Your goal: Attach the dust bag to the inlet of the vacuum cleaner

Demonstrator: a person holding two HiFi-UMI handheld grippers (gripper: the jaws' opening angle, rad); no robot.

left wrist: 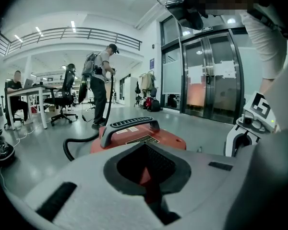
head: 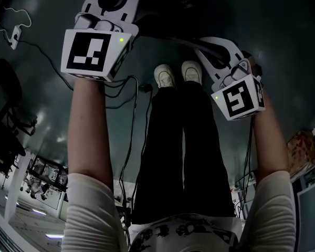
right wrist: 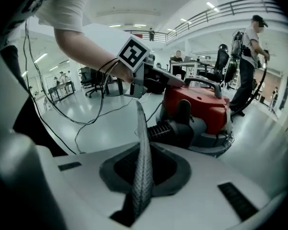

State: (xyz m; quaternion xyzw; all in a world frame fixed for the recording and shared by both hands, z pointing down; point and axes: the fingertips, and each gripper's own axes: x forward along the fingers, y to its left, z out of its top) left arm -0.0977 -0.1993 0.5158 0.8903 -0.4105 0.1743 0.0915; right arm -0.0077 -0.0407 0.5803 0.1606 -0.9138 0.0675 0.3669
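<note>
Red plastic, black carrying handle: vacuum cleaner [left wrist: 143, 137]. It stands on the pale glossy floor [left wrist: 33, 147] ahead of both grippers. The head view shows only its red edge at the top of frame, beyond the person's white shoes [head: 177, 73].
- Front of the vacuum cleaner, right gripper view: a black ribbed hose [right wrist: 159, 128] meets a dark grey fitting [right wrist: 185, 115].

Grey textured fabric, thin, seen edge-on: dust bag [right wrist: 140, 147], as far as can be told.
- It stands upright out of the seam between the right gripper's jaws.
- It is apart from the vacuum cleaner and not on the fitting.

Right gripper [right wrist: 138, 186]: white body, jaws closed and clamped on the dust bag. It is held out on a bare forearm with cables trailing from it.

Left gripper [left wrist: 151, 181]: white body, jaws closed together with nothing between them. A trace of red shows in the dark recess. It is pointed at the vacuum cleaner's handle side, and its marker cube [head: 94, 51] faces the head camera.

Background, left gripper view:
- a standing person [left wrist: 101, 87] with a backpack unit and a black hose [left wrist: 69, 145] looping over the floor;
- an office chair [left wrist: 63, 97];
- a seated person at a desk [left wrist: 15, 96];
- glass doors [left wrist: 211, 75].
</note>
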